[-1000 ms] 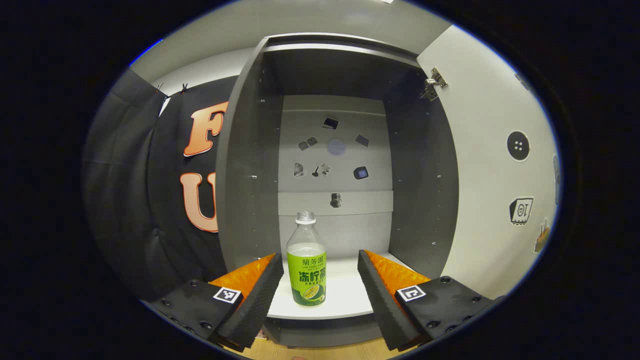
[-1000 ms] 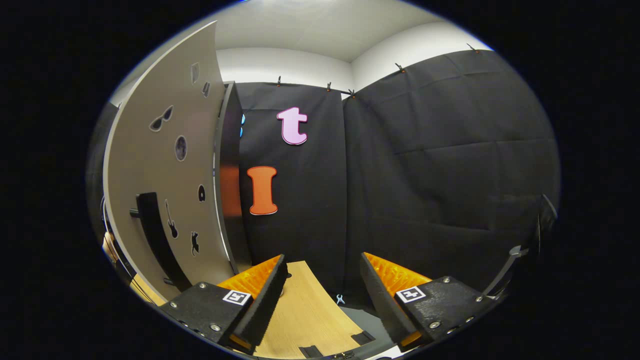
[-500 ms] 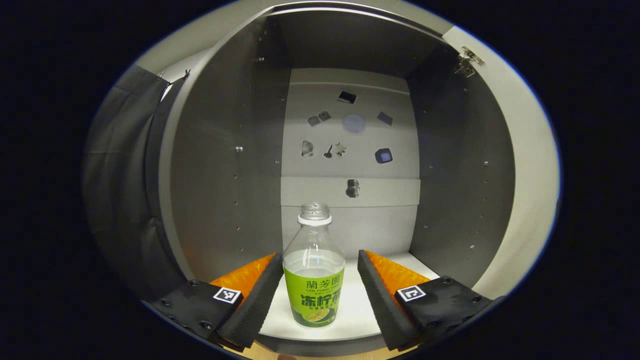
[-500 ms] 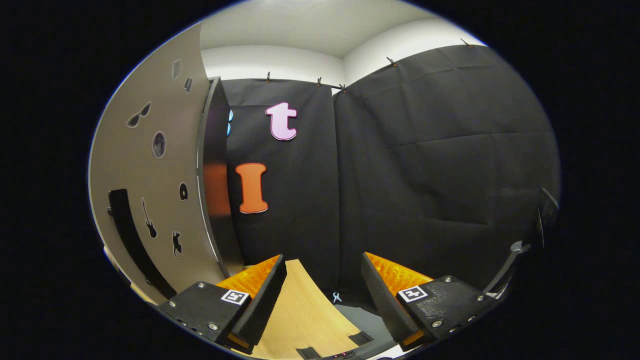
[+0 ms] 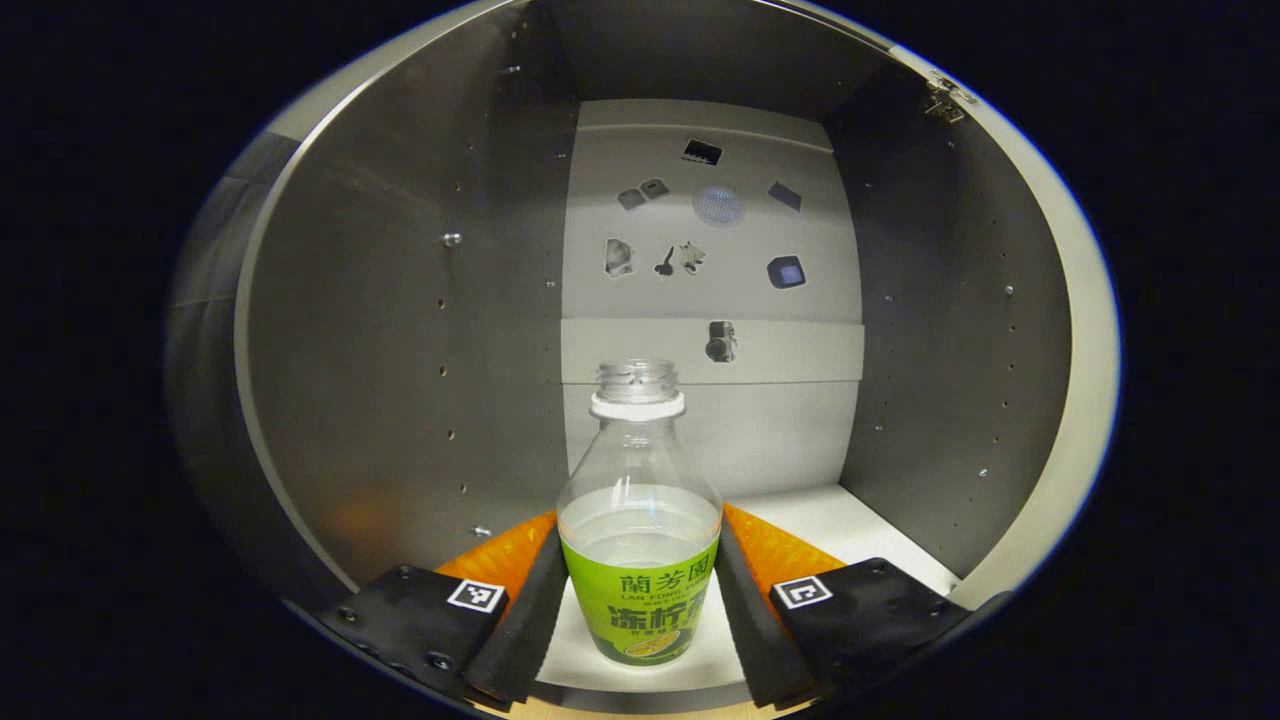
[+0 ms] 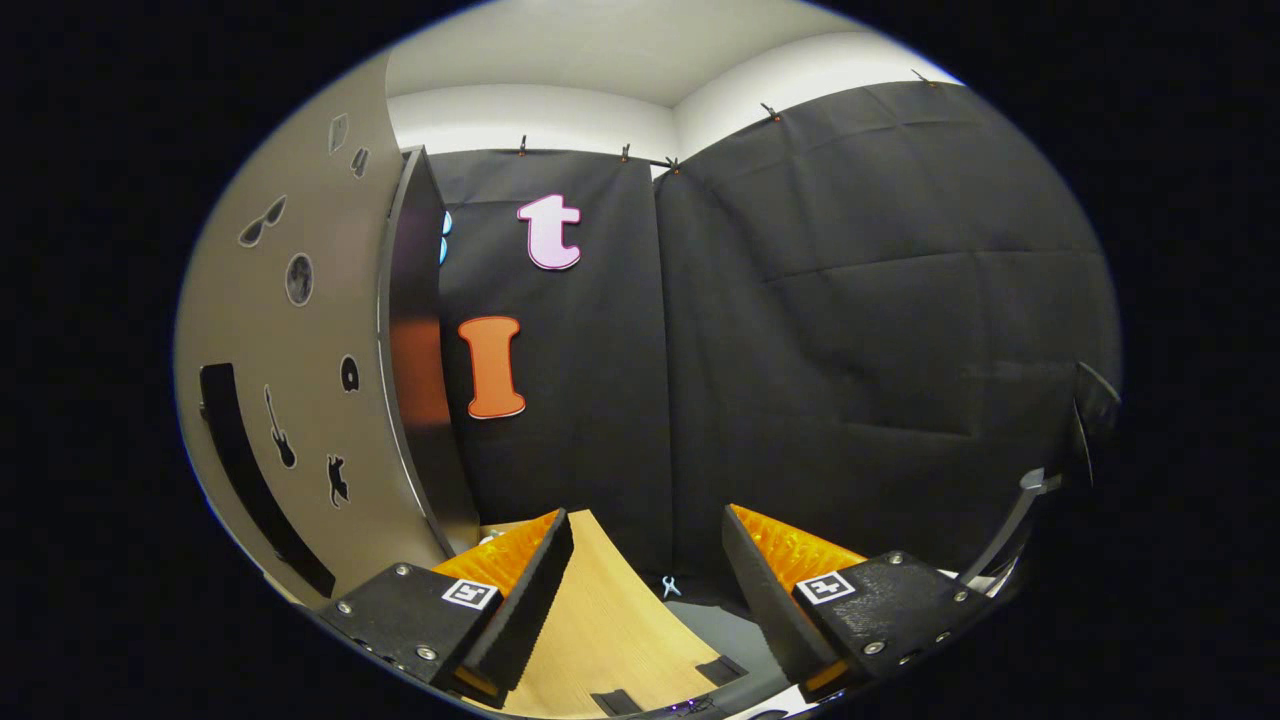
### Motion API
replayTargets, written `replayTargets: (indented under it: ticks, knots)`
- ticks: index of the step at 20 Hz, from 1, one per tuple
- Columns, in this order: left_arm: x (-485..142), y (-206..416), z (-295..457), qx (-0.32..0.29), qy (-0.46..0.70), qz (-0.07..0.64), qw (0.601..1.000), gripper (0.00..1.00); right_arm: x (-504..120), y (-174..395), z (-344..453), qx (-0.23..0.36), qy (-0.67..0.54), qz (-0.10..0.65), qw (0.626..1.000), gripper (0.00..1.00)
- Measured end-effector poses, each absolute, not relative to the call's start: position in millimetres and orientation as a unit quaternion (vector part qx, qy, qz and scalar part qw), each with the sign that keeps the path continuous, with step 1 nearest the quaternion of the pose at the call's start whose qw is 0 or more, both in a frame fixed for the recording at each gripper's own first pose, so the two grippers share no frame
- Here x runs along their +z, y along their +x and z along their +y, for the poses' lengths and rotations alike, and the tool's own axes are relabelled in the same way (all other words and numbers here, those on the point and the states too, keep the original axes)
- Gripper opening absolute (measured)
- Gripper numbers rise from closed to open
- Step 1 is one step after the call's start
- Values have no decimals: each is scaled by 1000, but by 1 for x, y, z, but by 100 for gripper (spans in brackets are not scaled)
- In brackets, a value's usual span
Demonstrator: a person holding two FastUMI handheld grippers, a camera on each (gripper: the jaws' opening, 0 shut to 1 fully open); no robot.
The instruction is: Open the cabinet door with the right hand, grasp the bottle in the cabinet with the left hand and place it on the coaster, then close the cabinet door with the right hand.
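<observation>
The left hand-held gripper (image 5: 637, 610) has pushed well into the open cabinet (image 5: 400, 330) over the last second: the bottle (image 5: 638, 520), which stood ahead of the fingertips a moment ago, now stands between its two fingers (image 5: 525, 625), upright on the pale cabinet shelf (image 5: 850, 520). The fingers have drawn in and lie right along the bottle's green label on both sides — whether they already press on it or merely sit against it cannot be told from the left gripper view. The bottle has no cap and holds clear liquid up to the top edge of the label, so any tilt on the way out could spill it.

The right hand-held gripper (image 6: 645, 600) hangs well apart from the cabinet door (image 6: 300, 380), jaws wide and holding nothing, above a wooden surface (image 6: 600, 620). The door stands swung open at the left of the right gripper view, its dark handle (image 6: 250, 470) near the lower edge; it has drifted only slightly in that view, so the right hand seems to be waiting.

By my reading, the door-opening step is done and the grasp is at or near the point of closing. What follows calls for a firm squeeze, a straight lift clear of the shelf edge, and then the carry to the coaster — the door stays for last.
</observation>
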State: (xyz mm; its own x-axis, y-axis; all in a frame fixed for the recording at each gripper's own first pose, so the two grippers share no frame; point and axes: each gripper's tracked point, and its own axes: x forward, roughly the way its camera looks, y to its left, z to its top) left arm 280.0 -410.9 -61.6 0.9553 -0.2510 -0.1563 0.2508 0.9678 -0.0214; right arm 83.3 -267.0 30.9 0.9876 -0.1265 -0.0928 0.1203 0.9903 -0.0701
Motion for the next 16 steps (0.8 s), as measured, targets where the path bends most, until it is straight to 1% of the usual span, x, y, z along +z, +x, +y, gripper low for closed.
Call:
replayTargets:
  ticks: [1, 2, 6, 8, 9, 11, 13, 14, 15, 16]
  knots:
    - [-59, 272, -414, -134, -9, 80, 988, 82, 32, 82, -267, -62, -32, 48, 996, 98]
    - [-56, 264, -415, -138, -12, 78, 987, 83, 33, 82, -266, -61, -31, 47, 997, 93]
    - [-52, 232, -415, -156, -14, 81, 984, 81, 31, 85, -262, -50, -31, 46, 997, 93]
    - [-51, 214, -410, -164, -24, 84, 983, 82, 31, 87, -260, -44, -34, 46, 997, 93]
    - [-50, 206, -406, -165, -27, 85, 982, 81, 31, 86, -259, -42, -36, 46, 997, 93]
    - [-51, 188, -394, -166, -33, 86, 982, 83, 30, 87, -257, -37, -37, 47, 998, 93]
    - [-53, 176, -381, -162, -35, 88, 982, 81, 29, 89, -255, -31, -36, 49, 998, 93]
    - [-54, 170, -373, -158, -34, 87, 983, 82, 29, 89, -253, -27, -36, 49, 998, 98]
    - [-57, 162, -363, -152, -31, 88, 984, 82, 29, 90, -251, -24, -36, 49, 998, 93]
    - [-61, 157, -352, -142, -27, 88, 986, 82, 30, 91, -248, -20, -36, 48, 998, 98]
